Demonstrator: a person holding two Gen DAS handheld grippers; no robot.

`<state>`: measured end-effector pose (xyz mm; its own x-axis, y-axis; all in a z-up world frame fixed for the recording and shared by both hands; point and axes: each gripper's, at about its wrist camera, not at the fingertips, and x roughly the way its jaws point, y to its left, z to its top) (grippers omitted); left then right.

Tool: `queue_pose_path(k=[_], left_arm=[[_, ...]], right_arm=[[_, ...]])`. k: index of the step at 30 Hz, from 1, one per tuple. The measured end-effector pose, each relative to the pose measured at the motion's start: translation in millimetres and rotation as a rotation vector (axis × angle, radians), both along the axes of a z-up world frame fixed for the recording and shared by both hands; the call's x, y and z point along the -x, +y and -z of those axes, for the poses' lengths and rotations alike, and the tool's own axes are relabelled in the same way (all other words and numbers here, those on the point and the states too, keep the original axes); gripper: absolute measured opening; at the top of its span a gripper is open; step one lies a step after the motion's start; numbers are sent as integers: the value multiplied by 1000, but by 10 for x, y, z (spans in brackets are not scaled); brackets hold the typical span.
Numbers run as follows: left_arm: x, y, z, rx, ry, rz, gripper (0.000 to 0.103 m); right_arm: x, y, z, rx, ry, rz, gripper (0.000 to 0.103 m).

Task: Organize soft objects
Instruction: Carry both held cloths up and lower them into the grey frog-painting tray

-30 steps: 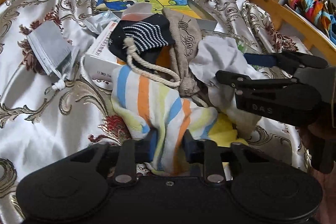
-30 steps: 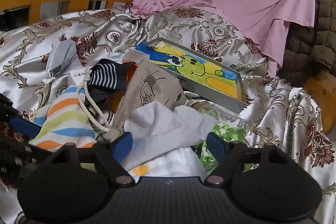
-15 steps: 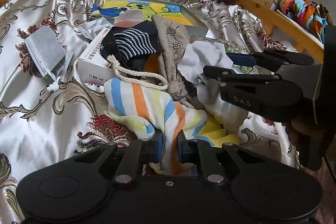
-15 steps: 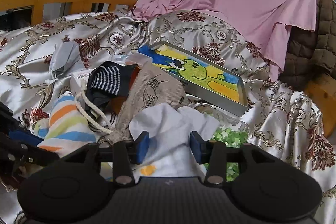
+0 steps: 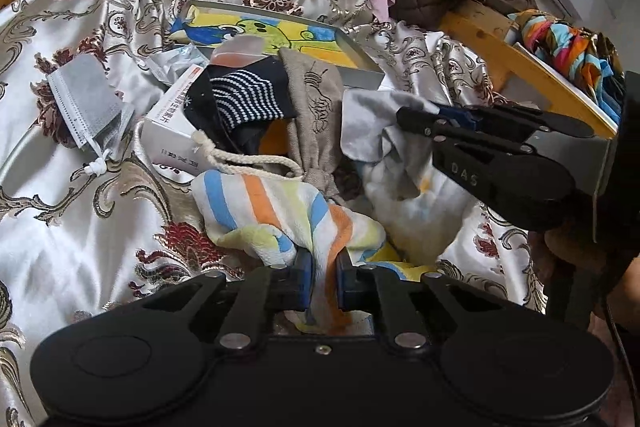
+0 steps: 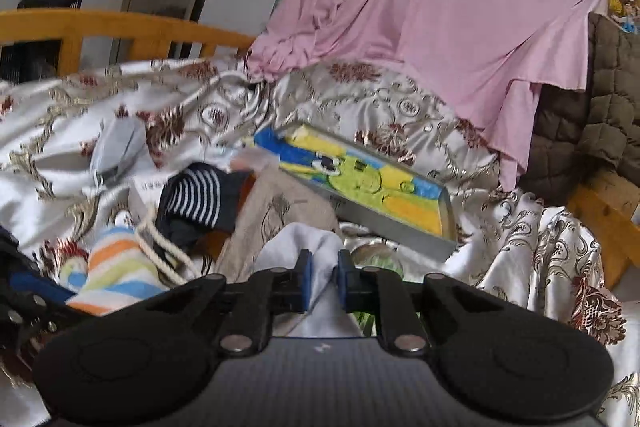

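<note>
The left gripper [image 5: 323, 277] is clamped on the near edge of the striped towel [image 5: 276, 215], which lies on the patterned bedspread [image 5: 80, 227] at the front of the pile. The right gripper [image 6: 323, 281] is closed on a fold of the white cloth [image 6: 304, 247], beside the beige pouch [image 5: 318, 107]. A striped sock [image 5: 244, 99] rests on a white box [image 5: 168, 135]. The item under the white cloth appears green; the blurred right wrist view prevents identification.

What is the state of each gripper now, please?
Left gripper: closed on the striped cloth.
Right gripper: closed on the white cloth.
</note>
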<state>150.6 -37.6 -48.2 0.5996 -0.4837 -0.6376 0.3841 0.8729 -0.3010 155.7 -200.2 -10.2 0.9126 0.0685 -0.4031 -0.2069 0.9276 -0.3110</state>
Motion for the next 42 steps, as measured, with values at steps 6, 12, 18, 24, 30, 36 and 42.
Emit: queue_pose_path(k=[6, 12, 18, 24, 30, 36, 42], left_arm=[[17, 59, -34, 34, -19, -22, 11], [129, 144, -223, 101, -112, -46, 11], [230, 257, -434, 185, -181, -78, 11], [127, 337, -647, 210, -234, -128, 11], [-398, 370, -904, 192, -269, -175, 11], [-1259, 294, -1111, 182, -329, -190, 12], [-2219, 106, -1030, 146, -321, -193, 12]], right_arm=[[6, 1, 40, 28, 37, 11, 7], [137, -20, -76, -8, -44, 2, 5], [309, -125, -263, -69, -131, -5, 5], [373, -202, -359, -111, -186, 3, 5], [199, -214, -473, -148, -138, -20, 5], [-383, -107, -677, -109, -113, -83, 5], [-1299, -47, -832, -112, -77, -91, 5]])
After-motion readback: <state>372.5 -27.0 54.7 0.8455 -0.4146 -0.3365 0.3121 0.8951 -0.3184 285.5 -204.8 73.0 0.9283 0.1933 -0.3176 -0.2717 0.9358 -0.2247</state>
